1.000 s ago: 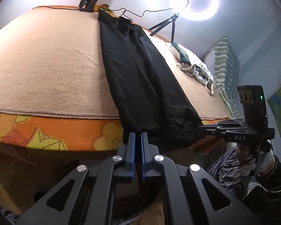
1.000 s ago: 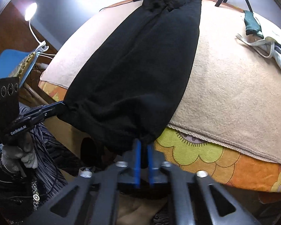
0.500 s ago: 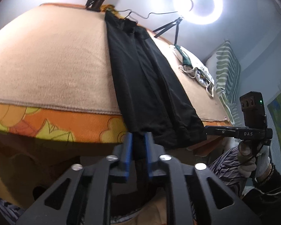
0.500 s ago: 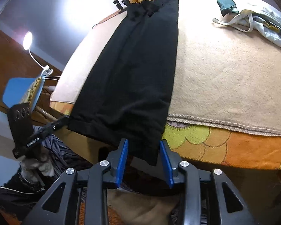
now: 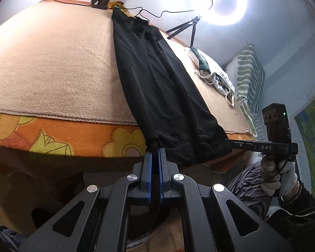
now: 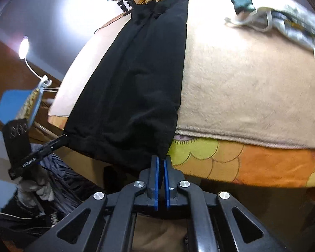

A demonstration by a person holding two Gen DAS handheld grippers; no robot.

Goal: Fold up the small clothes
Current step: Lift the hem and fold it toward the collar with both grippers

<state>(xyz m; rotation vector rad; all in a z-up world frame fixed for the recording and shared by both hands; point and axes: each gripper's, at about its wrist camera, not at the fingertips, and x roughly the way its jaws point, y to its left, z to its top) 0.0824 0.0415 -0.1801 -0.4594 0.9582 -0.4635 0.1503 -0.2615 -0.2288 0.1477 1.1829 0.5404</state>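
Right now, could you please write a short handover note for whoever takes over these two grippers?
Left gripper: shut on the near left corner of the black trousers.
Right gripper: shut on the near right corner.
Trousers lie lengthwise on the beige blanket, the near end hanging over the bed edge.
Done: garment laid out straight, both corners gripped.
Left: probably carry the near end toward the far end to fold, then release.

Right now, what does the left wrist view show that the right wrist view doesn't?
Only the left wrist view shows the lit ring light on its tripod and the striped pillow. Only the right wrist view shows the small lamp and the blue chair. Both show the black garment on the beige blanket, its near corners pinched by the left gripper and right gripper.
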